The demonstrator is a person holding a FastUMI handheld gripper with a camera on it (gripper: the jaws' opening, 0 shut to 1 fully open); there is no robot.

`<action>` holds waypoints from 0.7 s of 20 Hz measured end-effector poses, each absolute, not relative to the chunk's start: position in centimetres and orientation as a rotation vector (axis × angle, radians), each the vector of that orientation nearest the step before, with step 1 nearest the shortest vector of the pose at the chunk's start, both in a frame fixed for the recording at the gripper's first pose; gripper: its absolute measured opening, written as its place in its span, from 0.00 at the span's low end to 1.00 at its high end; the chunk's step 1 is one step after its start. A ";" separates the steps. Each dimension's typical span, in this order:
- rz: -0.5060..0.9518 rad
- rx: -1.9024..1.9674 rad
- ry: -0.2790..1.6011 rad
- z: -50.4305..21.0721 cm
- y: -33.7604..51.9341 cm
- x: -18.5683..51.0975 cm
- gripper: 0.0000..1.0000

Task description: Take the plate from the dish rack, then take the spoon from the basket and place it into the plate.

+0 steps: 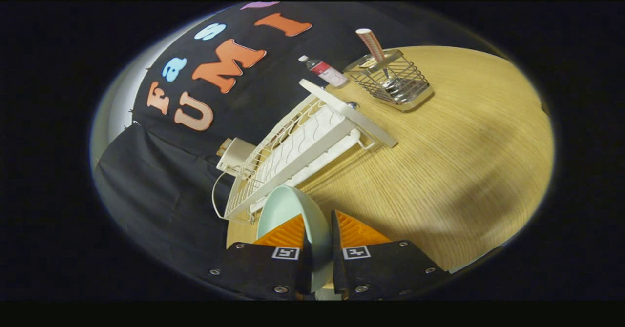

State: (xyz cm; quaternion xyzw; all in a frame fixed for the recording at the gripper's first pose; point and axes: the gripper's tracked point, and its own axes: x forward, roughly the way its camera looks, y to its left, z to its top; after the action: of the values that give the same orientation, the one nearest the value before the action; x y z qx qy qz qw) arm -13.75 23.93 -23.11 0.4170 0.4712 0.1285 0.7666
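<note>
A pale green plate stands on edge between my fingers, and my gripper is shut on its rim. Just beyond the plate lies the white wire dish rack on the wooden table. Farther off, past the rack's far end, a metal wire basket holds a spoon with a striped handle sticking up. The spoon's bowl is partly hidden by the basket wires. The whole view is tilted.
A small plastic bottle lies or leans by the rack's far end, next to the basket. A small white box sits behind the rack against the black cloth wall. Open wood surface spreads to the right of the rack.
</note>
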 end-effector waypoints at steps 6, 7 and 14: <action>0.304 0.862 1.020 -22.9 24.2 -13.6 0.34; 0.298 0.821 1.008 -23.0 23.6 -13.6 0.41; 0.260 0.545 0.907 -21.8 18.6 -11.3 0.82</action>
State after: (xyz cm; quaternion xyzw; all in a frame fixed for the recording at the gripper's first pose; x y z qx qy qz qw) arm -11.33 18.62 -21.82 0.2592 0.4316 0.1236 0.8552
